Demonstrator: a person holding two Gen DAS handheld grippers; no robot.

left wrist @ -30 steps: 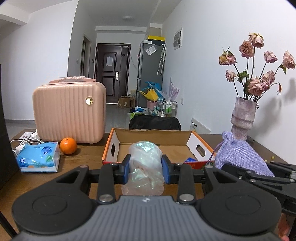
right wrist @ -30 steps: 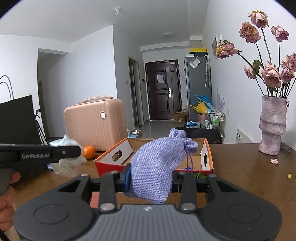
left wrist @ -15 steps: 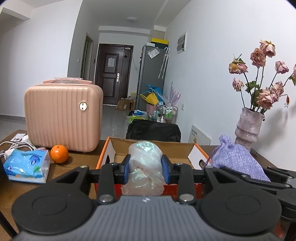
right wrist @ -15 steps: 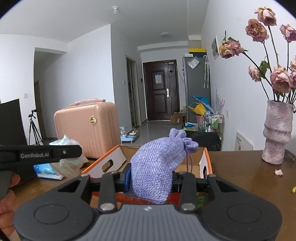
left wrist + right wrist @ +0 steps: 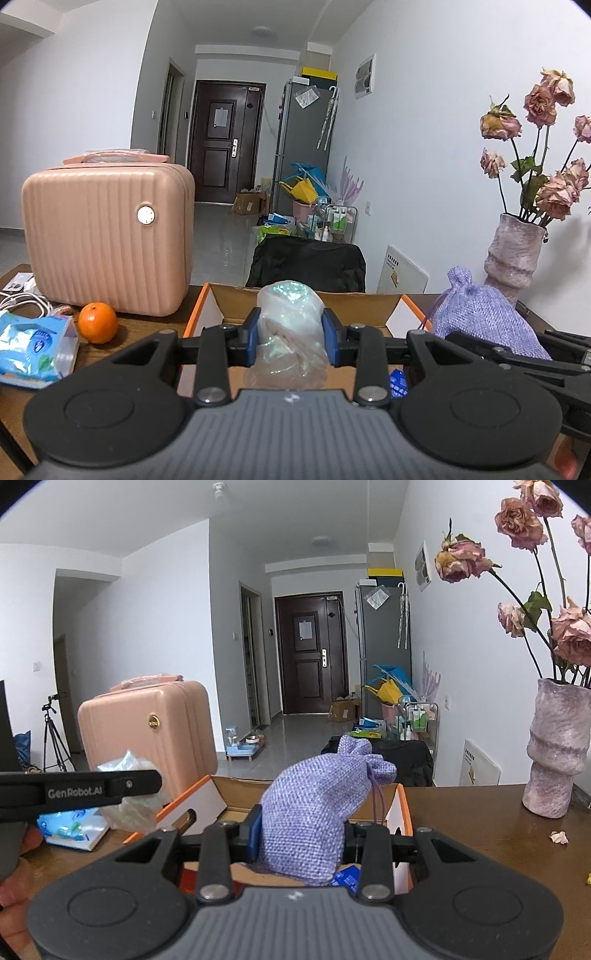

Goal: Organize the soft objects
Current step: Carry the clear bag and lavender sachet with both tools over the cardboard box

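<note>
Transport step. Left gripper, jaws clamped on the clear plastic pouch, and right gripper, jaws clamped on the lilac drawstring bag, hover above the near edge of the cardboard box. Next: carry both over the box, lower, release.

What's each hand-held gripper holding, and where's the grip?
Left hand-held gripper: clear plastic bag, pinched mid-body. Right hand-held gripper: purple pouch, clamped at its lower body.

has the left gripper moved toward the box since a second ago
Yes. The left gripper, shut on the clear bag, has advanced: the box now lies beneath it.
</note>
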